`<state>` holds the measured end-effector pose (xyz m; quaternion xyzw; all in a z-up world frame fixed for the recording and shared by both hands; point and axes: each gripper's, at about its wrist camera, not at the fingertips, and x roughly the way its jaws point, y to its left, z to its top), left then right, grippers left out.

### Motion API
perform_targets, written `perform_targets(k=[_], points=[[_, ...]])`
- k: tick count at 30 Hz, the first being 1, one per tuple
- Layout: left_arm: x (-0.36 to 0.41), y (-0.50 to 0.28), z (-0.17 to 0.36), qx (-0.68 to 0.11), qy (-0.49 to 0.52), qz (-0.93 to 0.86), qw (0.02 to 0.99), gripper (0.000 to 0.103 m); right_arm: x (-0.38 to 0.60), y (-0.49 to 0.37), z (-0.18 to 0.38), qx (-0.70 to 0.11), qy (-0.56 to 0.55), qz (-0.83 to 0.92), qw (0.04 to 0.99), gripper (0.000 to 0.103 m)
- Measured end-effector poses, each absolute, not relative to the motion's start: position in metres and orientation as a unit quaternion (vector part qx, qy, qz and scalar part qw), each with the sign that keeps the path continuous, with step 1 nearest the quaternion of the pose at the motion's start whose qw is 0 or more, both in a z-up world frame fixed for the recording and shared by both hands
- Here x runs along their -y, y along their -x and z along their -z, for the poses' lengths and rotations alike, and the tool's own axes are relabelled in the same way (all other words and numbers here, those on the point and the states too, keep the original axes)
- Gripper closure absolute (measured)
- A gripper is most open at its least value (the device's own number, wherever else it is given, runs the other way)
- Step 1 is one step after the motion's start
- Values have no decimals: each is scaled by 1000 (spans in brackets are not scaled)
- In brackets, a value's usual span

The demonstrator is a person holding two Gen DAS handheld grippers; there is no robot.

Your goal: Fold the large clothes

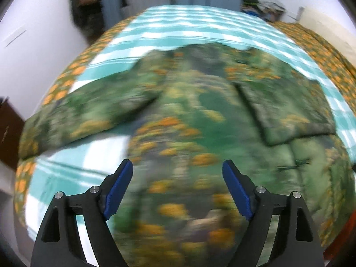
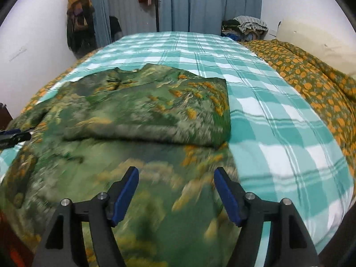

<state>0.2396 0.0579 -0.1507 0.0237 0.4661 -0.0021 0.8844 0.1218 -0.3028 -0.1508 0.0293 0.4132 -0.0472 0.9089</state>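
Observation:
A large green garment with orange and yellow flower print [image 1: 189, 120] lies spread on the teal and white checked bed sheet [image 1: 178, 26]. Its right sleeve [image 1: 291, 109] is folded in over the body; its left sleeve [image 1: 84, 109] stretches out to the left. My left gripper [image 1: 178, 169] is open and empty above the garment's lower part. In the right wrist view the garment [image 2: 142, 111] shows the folded sleeve on top. My right gripper [image 2: 175, 175] is open and empty over the garment's lower right part. The left gripper's tip [image 2: 13, 136] shows at the left edge.
An orange-flowered green blanket [image 2: 311, 84] lies along the bed's right side. A pile of clothes [image 2: 244, 27] sits at the far corner. Blue curtains [image 2: 200, 4] and hanging clothes [image 2: 77, 20] are behind the bed. White walls stand on both sides.

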Motion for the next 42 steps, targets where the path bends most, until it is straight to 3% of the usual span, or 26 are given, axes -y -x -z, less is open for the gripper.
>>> perform_targets(k=[5, 13, 23, 25, 26, 27, 28, 33, 36, 42], points=[[-130, -251, 156, -470, 39, -75, 879, 16, 277, -101, 155, -404, -14, 27, 914, 31], [-291, -269, 190, -430, 326, -168, 825, 16, 240, -100, 154, -404, 21, -26, 914, 31], [-379, -277, 227, -392, 444, -265, 761, 17, 231, -102, 166, -429, 15, -31, 903, 31], [-390, -273, 229, -377, 463, -277, 753, 25, 230, -103, 167, -431, 17, -32, 902, 31], [-393, -273, 229, -374, 466, -282, 750, 39, 229, -103, 167, -432, 18, -32, 901, 31], [-396, -273, 230, -370, 468, -281, 752, 75, 228, -103, 168, -434, 19, -32, 900, 31], [-399, -275, 231, -370, 469, -269, 755, 91, 228, -104, 170, -436, 18, -33, 899, 31], [-386, -281, 205, -374, 408, -260, 791, 97, 228, -104, 174, -440, 9, -34, 897, 31], [-355, -286, 163, -362, 319, -249, 840, 97, 229, -103, 173, -437, 7, -34, 899, 31], [-224, -283, 69, -301, 91, -172, 934, 97, 233, -100, 168, -423, -2, -31, 906, 31]])
